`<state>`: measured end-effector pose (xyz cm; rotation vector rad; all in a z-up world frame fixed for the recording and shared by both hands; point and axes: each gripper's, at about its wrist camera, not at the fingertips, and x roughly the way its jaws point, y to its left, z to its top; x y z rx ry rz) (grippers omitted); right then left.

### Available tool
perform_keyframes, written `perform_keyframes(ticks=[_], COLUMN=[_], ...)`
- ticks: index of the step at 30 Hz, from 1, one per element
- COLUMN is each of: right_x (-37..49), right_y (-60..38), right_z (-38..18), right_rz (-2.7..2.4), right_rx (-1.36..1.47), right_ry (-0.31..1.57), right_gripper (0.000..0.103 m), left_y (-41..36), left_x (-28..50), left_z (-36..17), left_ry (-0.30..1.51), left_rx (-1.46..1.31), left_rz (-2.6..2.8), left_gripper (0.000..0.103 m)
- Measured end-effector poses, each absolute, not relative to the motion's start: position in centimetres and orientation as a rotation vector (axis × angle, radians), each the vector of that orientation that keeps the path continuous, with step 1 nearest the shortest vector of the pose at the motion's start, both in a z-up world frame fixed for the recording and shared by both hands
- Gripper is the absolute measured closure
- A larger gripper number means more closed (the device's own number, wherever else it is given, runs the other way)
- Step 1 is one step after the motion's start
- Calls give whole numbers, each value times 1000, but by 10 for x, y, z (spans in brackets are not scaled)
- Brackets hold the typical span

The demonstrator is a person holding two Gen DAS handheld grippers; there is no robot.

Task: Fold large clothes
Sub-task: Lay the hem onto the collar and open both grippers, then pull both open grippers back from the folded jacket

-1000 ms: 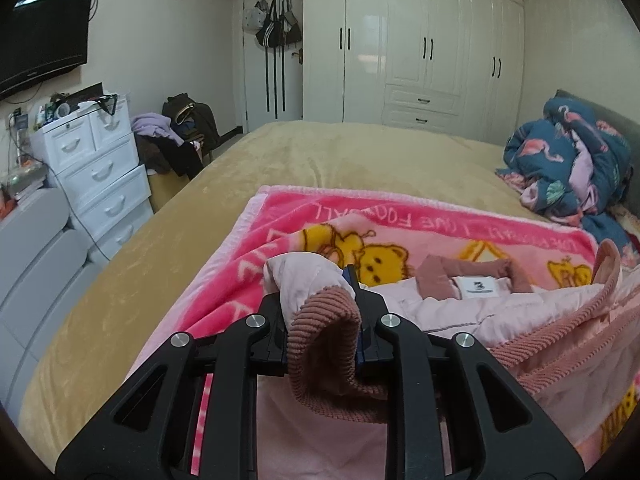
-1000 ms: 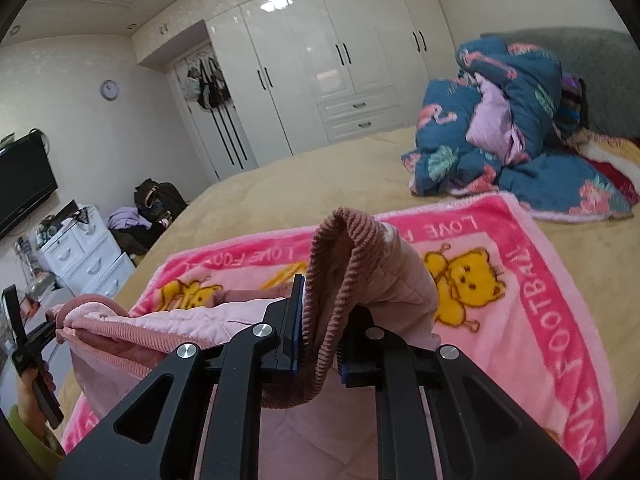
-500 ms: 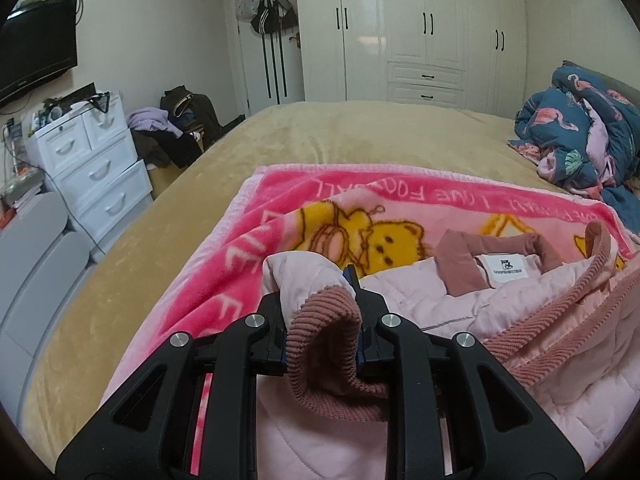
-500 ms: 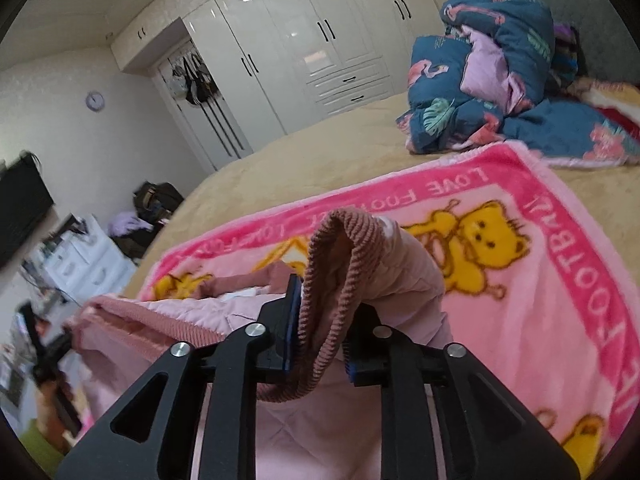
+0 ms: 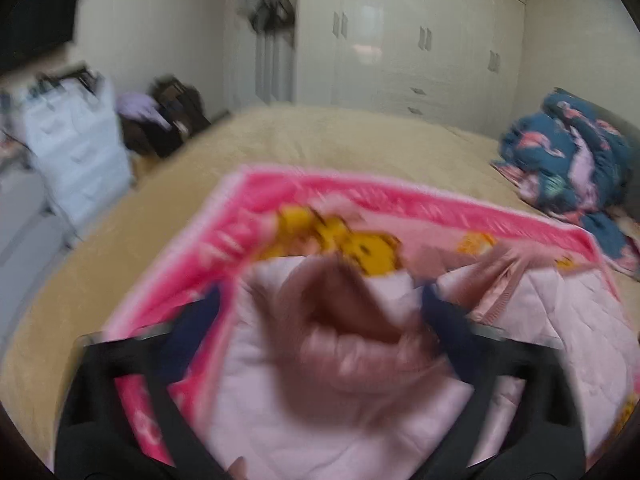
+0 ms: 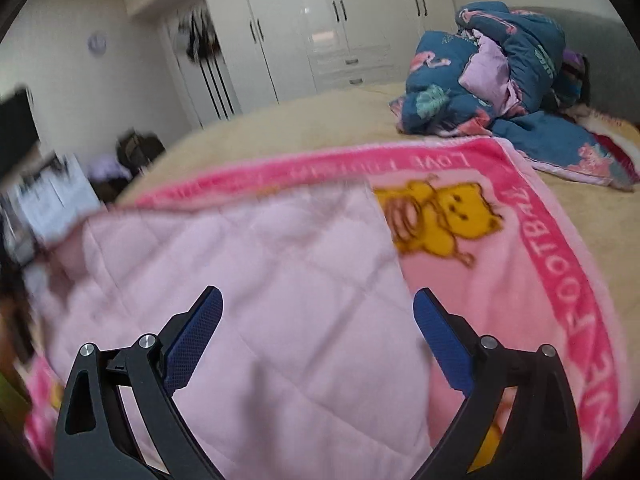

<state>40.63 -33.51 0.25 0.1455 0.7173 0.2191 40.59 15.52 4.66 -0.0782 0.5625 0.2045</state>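
A bedroom with a wide bed and a wall of white wardrobes.

The bed (image 6: 304, 120) wears a tan, fuzzy cover, and a bright pink blanket (image 6: 560, 280) with yellow cartoon bears and the words LOVE FOOTBALL lies spread across its near part. Toward the head of the bed, a rumpled blue quilt (image 6: 500, 80) with pink flamingos sits heaped against a grey headboard (image 6: 600, 48). Beyond the far edge stand glossy white wardrobes (image 6: 320, 32) with dark handles; dark bags (image 6: 200, 40) hang on the door beside them. A round clock (image 6: 97, 44) hangs on the wall. Off the bed's side sit a white drawer unit (image 5: 76, 152), a black television (image 5: 40, 28) above it, and a dark pile of clothes and bags (image 5: 168, 116).
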Motion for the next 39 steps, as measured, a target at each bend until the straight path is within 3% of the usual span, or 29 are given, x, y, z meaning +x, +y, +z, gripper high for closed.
perform_keyframes(ticks=[6,17,18,19,20,21,22,23,28,39], right_x=[389,382,381,380,379,377,375,373,391,439], right_y=[-338,-361,-362,-363,-362,-359,-354,-350,-338,-319], right_z=[-20,-43,-44,-46,-48,-49,-48,-44,-24,-57], right_rz=[221,215,221,243,260,266,281,273,188,86], right_rx=[126,206,221,242,252,252,246,229,206,90], right_ry=[737,746,738,729,728,719,699,680,666,813], right_gripper=[5,6,12,36,49,56,71,75,82,81], left_y=[164,209,208,204,201,192,186,181,176,169], left_x=[365,322,324,324,324,325,327,329,353,396], left_z=[64,-49,-49,-45,-42,-37,-34,-33,-25,-53], left_ry=[521,753,750,730,714,703,705,706,681,751], left_rx=[-74,-279,-276,-259,-248,-200,-161,-138,-141,-126], left_rz=[204,107,87,75,63,85,99,105,160,225], left_gripper=[9,10,16,42,77,84,89,95,96,93])
